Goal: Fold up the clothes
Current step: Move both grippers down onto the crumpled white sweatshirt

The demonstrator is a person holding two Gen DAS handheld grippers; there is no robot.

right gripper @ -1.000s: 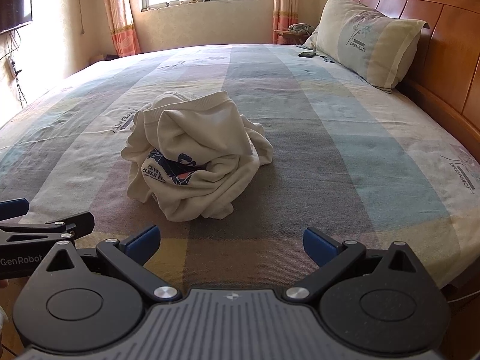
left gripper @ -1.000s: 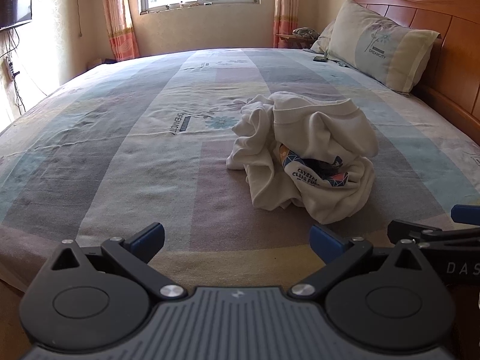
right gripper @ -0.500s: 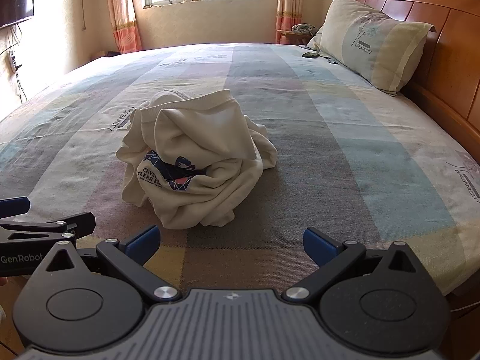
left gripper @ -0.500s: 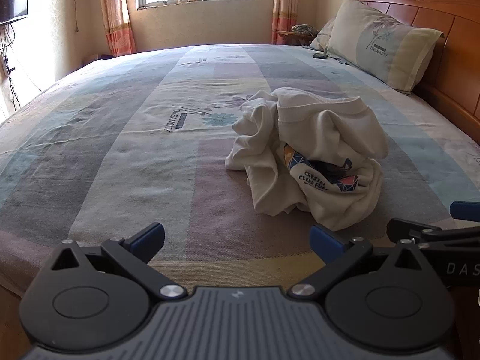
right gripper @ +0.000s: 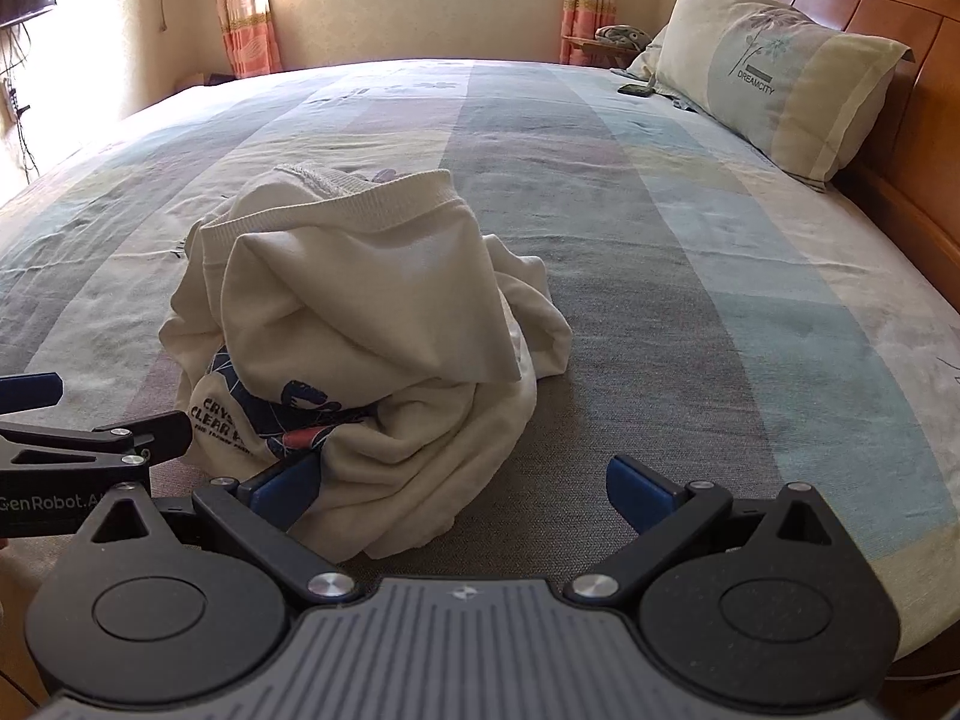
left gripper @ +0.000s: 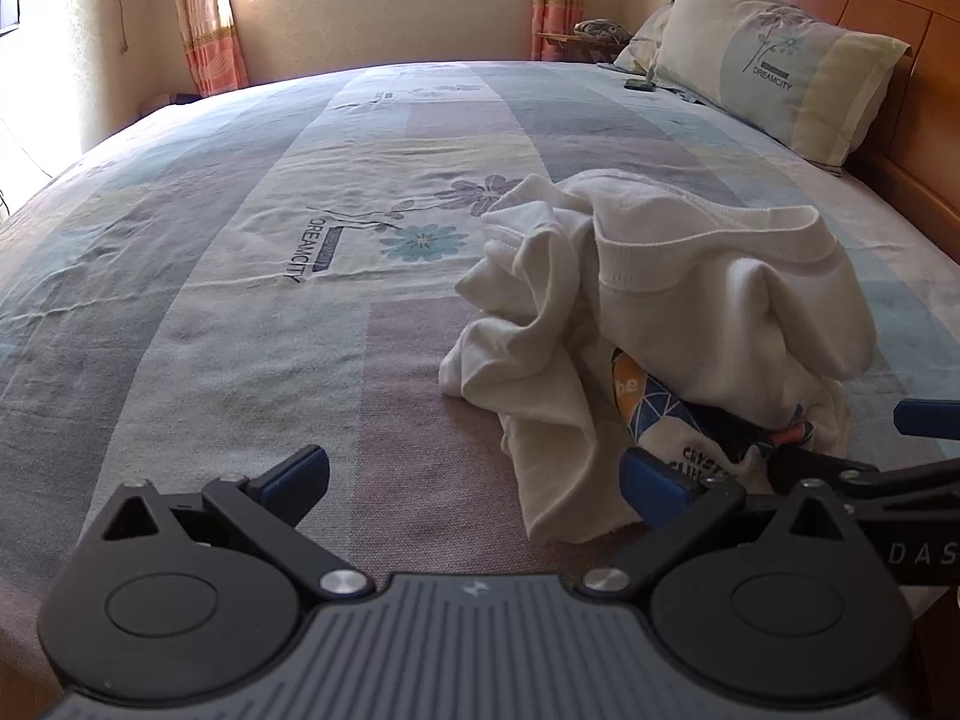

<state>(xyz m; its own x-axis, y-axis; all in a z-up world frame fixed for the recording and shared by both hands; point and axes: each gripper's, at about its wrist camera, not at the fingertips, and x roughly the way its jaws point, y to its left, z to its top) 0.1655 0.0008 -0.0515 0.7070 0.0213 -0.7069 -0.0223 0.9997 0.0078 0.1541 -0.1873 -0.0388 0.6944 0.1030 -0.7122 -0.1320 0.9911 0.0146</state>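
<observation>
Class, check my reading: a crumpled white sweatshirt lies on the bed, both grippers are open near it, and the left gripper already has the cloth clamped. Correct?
Not quite. The left gripper clamps nothing: in the left wrist view its jaws stand wide apart, with only bedsheet between them. The rest holds: the crumpled white sweatshirt lies on the bed, and the right gripper is open too.

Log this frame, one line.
phase: approach | left tool: open | right tool: open | white sweatshirt: crumpled on bed, ungrasped
</observation>
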